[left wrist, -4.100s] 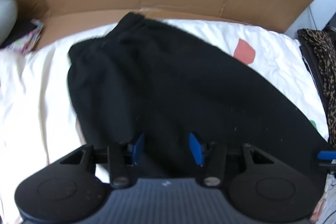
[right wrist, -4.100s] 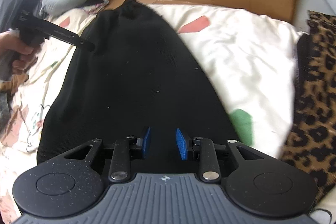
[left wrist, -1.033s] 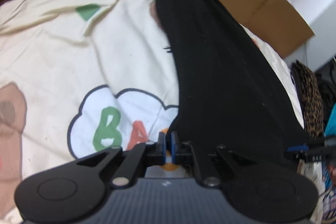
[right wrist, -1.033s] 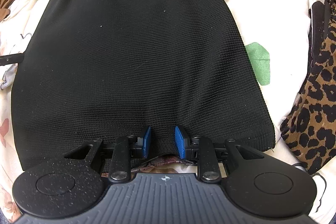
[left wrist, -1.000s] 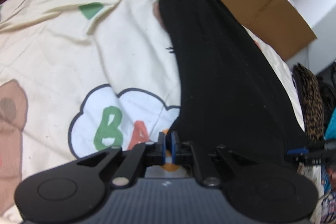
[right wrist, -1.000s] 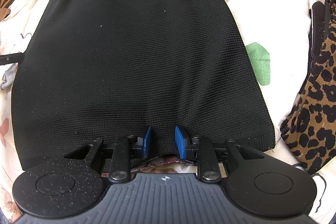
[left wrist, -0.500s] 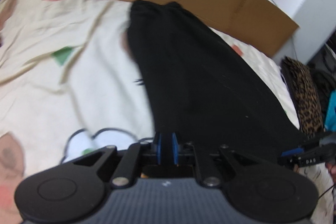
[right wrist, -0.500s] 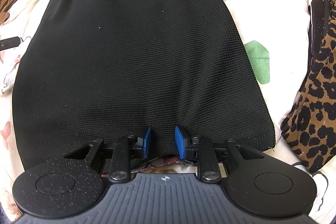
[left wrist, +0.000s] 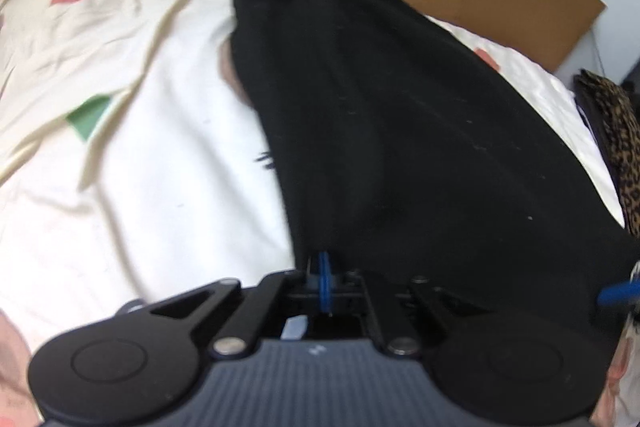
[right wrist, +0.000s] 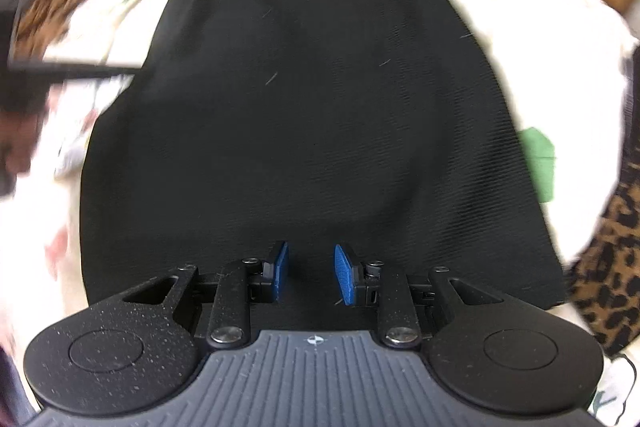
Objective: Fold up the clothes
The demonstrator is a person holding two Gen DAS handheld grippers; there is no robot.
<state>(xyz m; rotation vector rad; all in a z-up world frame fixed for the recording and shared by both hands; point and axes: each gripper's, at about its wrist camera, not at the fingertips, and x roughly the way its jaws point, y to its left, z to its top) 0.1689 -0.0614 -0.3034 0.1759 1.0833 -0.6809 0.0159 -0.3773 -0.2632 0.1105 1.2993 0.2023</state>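
Patterned sheet point(left wrist: 140, 187) under black garment point(left wrist: 400, 127)

The left gripper point(left wrist: 324, 277) has lifted the black garment's point(left wrist: 420, 131) near corner.

Blk grippers point(right wrist: 311, 273), blue pads point(right wrist: 345, 275)

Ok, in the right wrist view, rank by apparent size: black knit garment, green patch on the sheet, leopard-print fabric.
1. Black knit garment, by far.
2. Leopard-print fabric, cut off by the frame edge.
3. Green patch.
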